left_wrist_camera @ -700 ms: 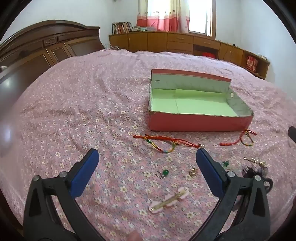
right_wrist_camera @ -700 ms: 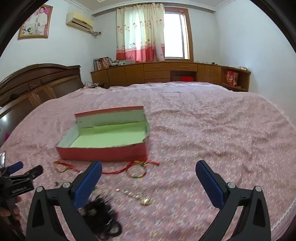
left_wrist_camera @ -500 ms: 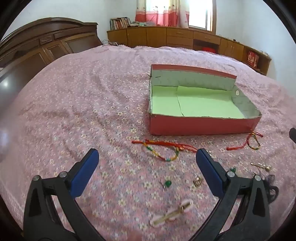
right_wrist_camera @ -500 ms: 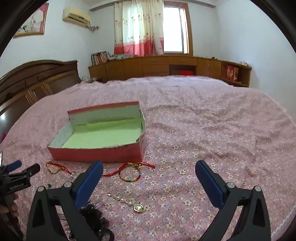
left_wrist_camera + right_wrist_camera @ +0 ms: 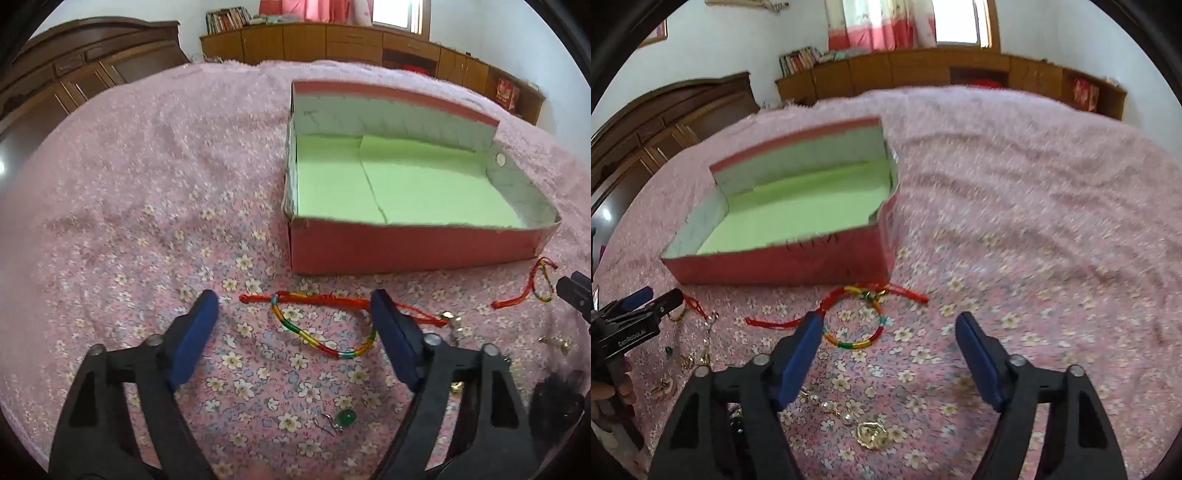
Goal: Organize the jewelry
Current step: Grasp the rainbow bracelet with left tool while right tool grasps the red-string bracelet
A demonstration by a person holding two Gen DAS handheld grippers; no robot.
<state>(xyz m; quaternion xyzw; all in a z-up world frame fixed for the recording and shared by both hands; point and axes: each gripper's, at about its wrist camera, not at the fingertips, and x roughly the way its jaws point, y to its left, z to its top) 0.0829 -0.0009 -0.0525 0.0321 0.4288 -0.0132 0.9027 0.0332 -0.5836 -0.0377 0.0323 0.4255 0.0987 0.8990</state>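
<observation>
"GenROBOT.AI" printed on left gripper [image 5: 646, 308]. Both left and right gripper [image 5: 888, 330] spread wide, empty. Nearer now than before to red box [image 5: 406, 247] and rainbow bracelet [image 5: 314, 338].

The left gripper [image 5: 291, 314] tilts steeply downward, its two blue-padded fingers [image 5: 194, 338] spread wide with nothing pressed between them. The right gripper [image 5: 888, 338] tilts down at a similar angle, jaws also wide apart and empty. A hand [image 5: 607, 391] grips the left gripper's handle, seen at the far left of the right claw.
</observation>
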